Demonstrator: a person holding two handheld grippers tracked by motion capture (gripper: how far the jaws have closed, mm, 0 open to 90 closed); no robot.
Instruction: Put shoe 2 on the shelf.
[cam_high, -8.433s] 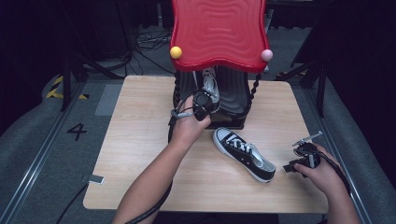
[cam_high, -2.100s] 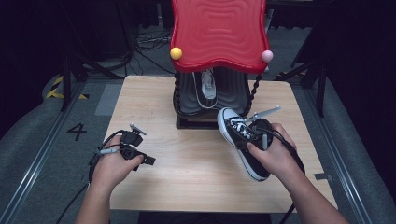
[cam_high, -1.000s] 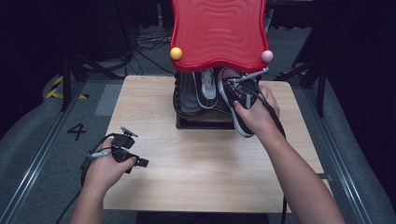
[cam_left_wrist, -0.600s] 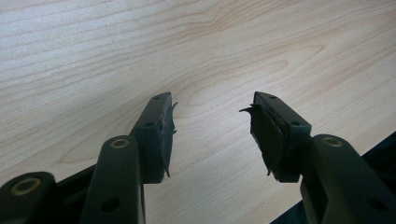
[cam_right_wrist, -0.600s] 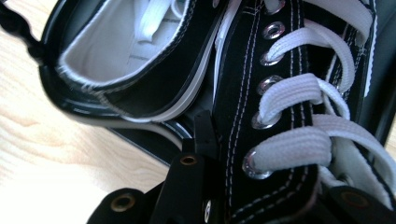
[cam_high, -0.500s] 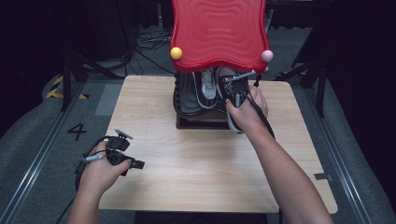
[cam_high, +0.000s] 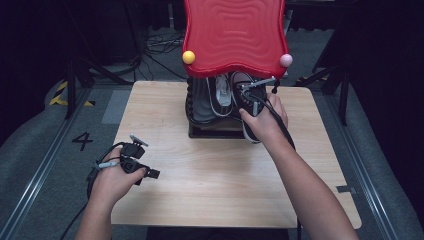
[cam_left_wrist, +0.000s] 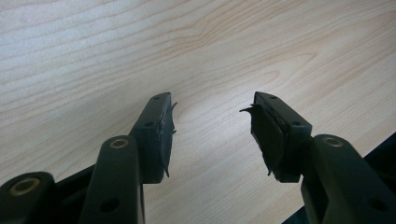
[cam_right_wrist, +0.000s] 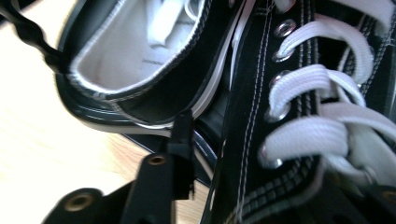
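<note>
**Canvas sneakers on a low rack: your right hand-held gripper loosening at the second shoe**

Item one: the right sneaker (cam_high: 248, 107), black canvas with a white rubber sole edge, flat white laces and metal eyelets. It sits on the dark rack (cam_high: 210, 131) at the far middle of the counter (cam_high: 210, 185), just beside its mate, heel toward you. In the right gripper view its stitched side panel runs up between the jaws.

Item two: the left sneaker (cam_high: 212, 97), same make, with a pale fabric lining and a padded collar. It lies on the rack to the left of the first.

Item three: your right hand-held gripper (cam_high: 252, 100), matte black, with a cable trailing along your forearm. Its jaws have just been opening, with the right sneaker's side wall between them; the visible jaw stands clear of the canvas, so the grip is released.

Item four: your left hand-held gripper (cam_left_wrist: 210, 135), black, with frayed rubber pads. It is spread wide with nothing between its jaws, low over bare pale wood grain near the counter's left front.

Item five: a glossy red rippled panel (cam_high: 234, 32) with wavy edges above the rack, carrying a yellow ball (cam_high: 188, 57) and a pink ball (cam_high: 285, 60).
</note>
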